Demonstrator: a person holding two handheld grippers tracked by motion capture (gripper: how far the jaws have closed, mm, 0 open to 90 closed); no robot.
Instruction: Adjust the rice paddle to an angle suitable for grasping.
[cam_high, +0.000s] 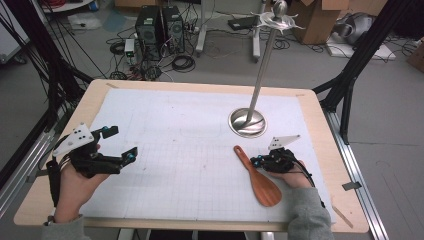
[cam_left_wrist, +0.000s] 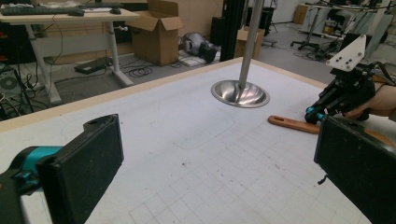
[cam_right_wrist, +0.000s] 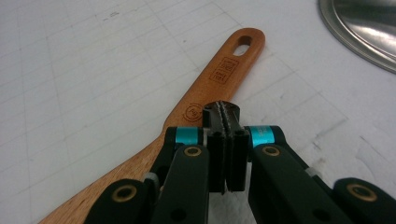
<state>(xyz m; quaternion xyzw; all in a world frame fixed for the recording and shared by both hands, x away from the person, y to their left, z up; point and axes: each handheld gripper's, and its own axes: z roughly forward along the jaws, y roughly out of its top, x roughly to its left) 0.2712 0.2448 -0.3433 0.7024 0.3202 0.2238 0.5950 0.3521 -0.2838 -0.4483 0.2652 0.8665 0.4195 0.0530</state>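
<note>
spatula waits beside clenched claw

spatula (cam_right_wrist: 205, 100) lies flat on the desk (cam_high: 310, 102), its handle just beside and partly under the tip of the right claw (cam_high: 256, 162), whose jaws are clenched on nothing. beyond it stands the metal stand (cam_high: 247, 122). the left claw (cam_high: 121, 144) hangs released, well apart. likely step: approach; next, the jaws must part and straddle the handle.

Lab, computer towers (cam_high: 160, 31), floor cables (cam_high: 182, 62), cardboard boxes (cam_left_wrist: 161, 35), desk (cam_left_wrist: 65, 18)

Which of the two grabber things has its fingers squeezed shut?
The right gripper, beside the wooden spoon. Its fingers press together, while the left gripper has its fingers spread wide apart.
</note>
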